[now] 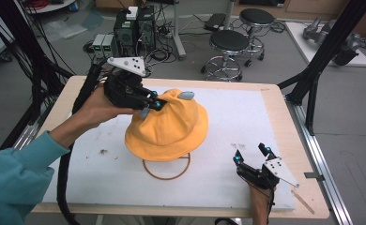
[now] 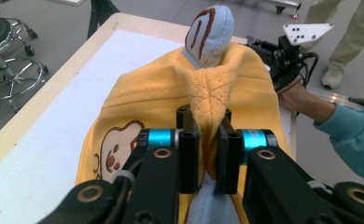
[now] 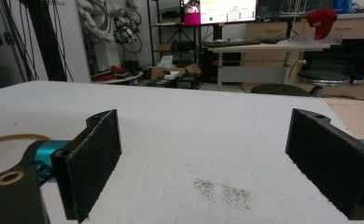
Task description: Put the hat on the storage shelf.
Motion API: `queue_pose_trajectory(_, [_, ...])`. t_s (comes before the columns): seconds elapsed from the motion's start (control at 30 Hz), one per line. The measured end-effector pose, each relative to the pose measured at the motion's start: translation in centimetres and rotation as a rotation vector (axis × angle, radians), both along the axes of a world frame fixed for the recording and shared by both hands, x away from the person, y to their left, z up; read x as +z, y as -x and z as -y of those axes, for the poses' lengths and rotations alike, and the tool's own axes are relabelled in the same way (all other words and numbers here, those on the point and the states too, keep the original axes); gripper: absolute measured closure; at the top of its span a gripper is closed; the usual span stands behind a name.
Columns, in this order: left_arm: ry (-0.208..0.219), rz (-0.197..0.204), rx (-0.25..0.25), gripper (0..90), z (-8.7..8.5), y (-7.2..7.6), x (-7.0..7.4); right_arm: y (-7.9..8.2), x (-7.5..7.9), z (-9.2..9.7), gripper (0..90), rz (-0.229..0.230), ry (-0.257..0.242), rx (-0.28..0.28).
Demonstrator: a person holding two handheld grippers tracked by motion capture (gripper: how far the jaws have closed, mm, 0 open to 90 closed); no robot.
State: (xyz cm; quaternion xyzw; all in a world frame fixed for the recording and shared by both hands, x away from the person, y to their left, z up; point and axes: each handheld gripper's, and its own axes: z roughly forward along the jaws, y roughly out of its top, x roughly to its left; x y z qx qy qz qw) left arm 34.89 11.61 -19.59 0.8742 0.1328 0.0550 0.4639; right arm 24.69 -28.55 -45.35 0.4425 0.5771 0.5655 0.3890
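Observation:
A yellow bucket hat with light blue ears sits raised over a thin wire ring on the white mat. My left gripper comes in from the left and is shut on a fold of the hat's crown. In the left gripper view the jaws of my left gripper pinch the yellow fabric of the hat just below a blue ear. My right gripper rests open near the mat's front right, apart from the hat. The right gripper holds nothing; the ring lies to its left.
A wooden stick lies on the table's front right corner. Stools and computer boxes stand on the floor beyond the table. A black frame post rises at the right edge. Dark specks mark the mat.

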Motion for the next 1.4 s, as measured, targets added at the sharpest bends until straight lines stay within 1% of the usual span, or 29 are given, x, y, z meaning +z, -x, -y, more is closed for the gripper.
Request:
queue_pose_trajectory(0.03, [0.002, -0.005, -0.006, 76.8, -0.1, 0.0, 0.0, 0.0, 0.0, 0.0, 9.3, 0.0, 0.0, 0.001])
queue_pose_trajectory(0.07, [0.011, -0.002, 0.0, 60.9, -0.1, 0.0, 0.0, 0.0, 0.0, 0.0, 9.3, -0.001, -0.001, 0.001])
queue_pose_trajectory(0.1, [0.002, -0.008, -0.002, 54.6, 0.1, 0.1, -0.1, 0.0, 0.0, 0.0, 9.3, -0.002, -0.002, 0.0])
queue_pose_trajectory(0.13, [-0.008, -0.002, 0.005, 48.1, 0.1, 0.2, -0.2, 0.0, 0.0, 0.0, 9.3, -0.001, -0.001, 0.0])
queue_pose_trajectory(0.17, [-0.008, -0.002, 0.005, 40.9, 0.1, 0.2, -0.2, 0.0, 0.0, 0.0, 9.2, -0.001, -0.001, 0.0])
queue_pose_trajectory(0.2, [-0.013, -0.006, 0.009, 40.9, 0.2, 0.3, -0.3, 0.0, 0.0, 0.0, 9.2, -0.001, -0.001, 0.0])
queue_pose_trajectory(0.23, [-0.01, -0.015, -0.002, 34.1, 0.2, 0.3, -0.4, 0.0, 0.0, 0.0, 9.3, -0.002, -0.002, 0.0])
queue_pose_trajectory(0.27, [-0.004, -0.012, -0.002, 27.8, 0.2, 0.3, -0.5, 0.0, 0.0, 0.0, 9.3, -0.001, -0.001, 0.0])
queue_pose_trajectory(0.3, [0.006, -0.014, 0.003, 23.6, 0.2, 0.3, -0.6, 0.0, 0.0, 0.0, 9.2, -0.001, -0.002, 0.001])
queue_pose_trajectory(0.33, [0.023, -0.02, 0.006, 16.9, 0.0, 0.2, -0.7, 0.0, 0.0, 0.0, 9.3, 0.001, 0.0, 0.0])
queue_pose_trajectory(0.37, [0.049, -0.016, 0.011, 14.0, -0.3, 0.2, -0.7, 0.0, 0.0, 0.0, 9.3, 0.001, -0.001, 0.001])
queue_pose_trajectory(0.47, [0.125, -0.007, 0.037, 12.6, -1.7, 0.2, -0.7, 0.1, 0.0, 0.0, 9.3, 0.0, -0.004, -0.001])
queue_pose_trajectory(0.5, [0.149, 0.009, 0.056, 12.4, -2.4, 0.3, -0.7, 0.1, 0.0, 0.0, 9.3, 0.0, -0.004, 0.0])
queue_pose_trajectory(0.53, [0.161, 0.027, 0.072, 12.2, -2.9, 0.4, -0.8, 0.0, 0.0, 0.0, 9.3, 0.0, -0.005, 0.001])
queue_pose_trajectory(0.6, [0.187, 0.033, 0.086, 11.6, -4.0, 0.7, -0.9, 0.0, 0.0, 0.0, 9.3, 0.0, -0.005, 0.001])
queue_pose_trajectory(0.67, [0.213, 0.058, 0.116, 10.5, -5.4, 1.3, -1.3, 0.1, 0.0, 0.0, 9.2, 0.002, -0.004, 0.0])
queue_pose_trajectory(0.73, [0.237, 0.075, 0.138, 10.3, -6.9, 2.0, -1.9, 0.1, 0.0, 0.0, 9.2, 0.001, -0.006, -0.001])
queue_pose_trajectory(0.8, [0.266, 0.099, 0.17, 10.1, -8.5, 2.7, -2.9, 0.1, 0.0, 0.0, 9.3, 0.001, -0.006, 0.0])
queue_pose_trajectory(0.87, [0.298, 0.113, 0.208, 10.1, -10.2, 3.4, -4.1, 0.1, 0.0, 0.0, 9.3, 0.003, 0.0, 0.0])
queue_pose_trajectory(0.9, [0.308, 0.127, 0.229, 10.0, -11.0, 3.7, -4.7, 0.0, 0.0, 0.0, 9.3, 0.002, 0.002, 0.0])
queue_pose_trajectory(0.97, [0.324, 0.133, 0.266, 10.0, -12.4, 4.2, -6.0, 0.1, 0.0, 0.0, 9.3, -0.004, 0.003, -0.001])
queue_pose_trajectory(1.13, [0.329, 0.184, 0.367, 10.0, -14.9, 5.0, -9.7, 0.0, 0.0, -0.1, 9.3, -0.006, 0.006, -0.001])
queue_pose_trajectory(1.2, [0.337, 0.202, 0.398, 10.0, -15.5, 5.3, -11.6, 0.1, 0.0, -0.1, 9.3, -0.009, 0.002, -0.002])
queue_pose_trajectory(1.23, [0.337, 0.214, 0.422, 10.0, -15.8, 5.5, -13.0, 0.1, 0.0, -0.1, 9.3, -0.007, 0.002, -0.003])
queue_pose_trajectory(1.27, [0.35, 0.208, 0.437, 10.0, -16.1, 5.5, -14.1, 0.0, 0.0, -0.1, 9.3, -0.008, 0.002, -0.003])
queue_pose_trajectory(1.3, [0.351, 0.202, 0.453, 10.0, -16.3, 5.5, -15.2, 0.0, 0.0, -0.1, 9.3, -0.006, 0.007, -0.002])
queue_pose_trajectory(1.33, [0.345, 0.201, 0.465, 10.0, -16.4, 5.5, -16.0, 0.0, 0.0, -0.1, 9.3, -0.006, 0.007, -0.002])
queue_pose_trajectory(1.37, [0.357, 0.192, 0.491, 10.0, -16.6, 5.5, -17.9, 0.0, 0.0, -0.1, 9.3, -0.01, 0.007, -0.003])
queue_pose_trajectory(1.4, [0.357, 0.192, 0.491, 10.0, -16.6, 5.5, -17.9, 0.0, 0.0, -0.1, 9.3, -0.01, 0.007, -0.003])
